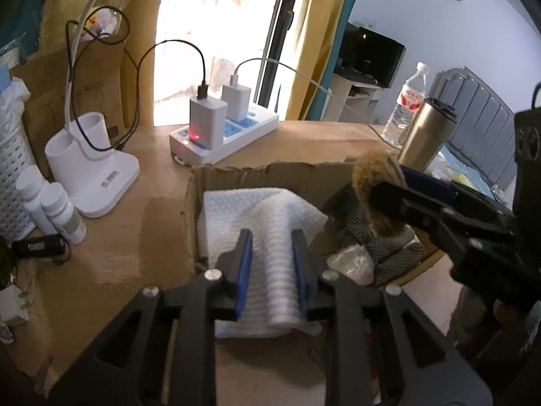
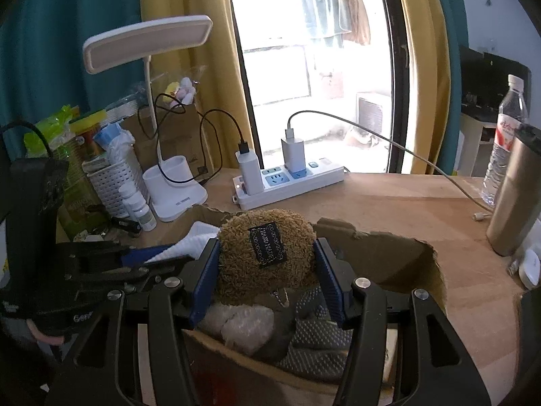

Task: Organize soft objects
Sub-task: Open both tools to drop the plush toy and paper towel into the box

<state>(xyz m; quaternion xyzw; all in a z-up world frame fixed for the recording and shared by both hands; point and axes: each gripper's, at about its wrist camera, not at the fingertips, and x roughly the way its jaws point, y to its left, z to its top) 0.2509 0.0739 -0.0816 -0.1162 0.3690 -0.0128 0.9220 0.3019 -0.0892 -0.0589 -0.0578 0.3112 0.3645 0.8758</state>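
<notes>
Between our right tongs (image 2: 267, 264), clamped shut across its middle, the plush toy (image 2: 267, 253) looked light, squashy; left tongs (image 1: 272, 257) pinched the white cloth (image 1: 270, 216).

Left claw (image 1: 272, 260): black plastic frame with triangular cut-outs, two fingers lined with ribbed blue pads (image 1: 244, 272), round silver screws (image 1: 212, 274) at the pivots. Right claw (image 2: 267, 277): same build, black linkage arms, blue pads (image 2: 329, 282), silver screws (image 2: 361, 283). The black block-shaped body behind each claw carries a thin black cable (image 2: 30, 135) at its top, and faint white lettering shows on the left one
</notes>
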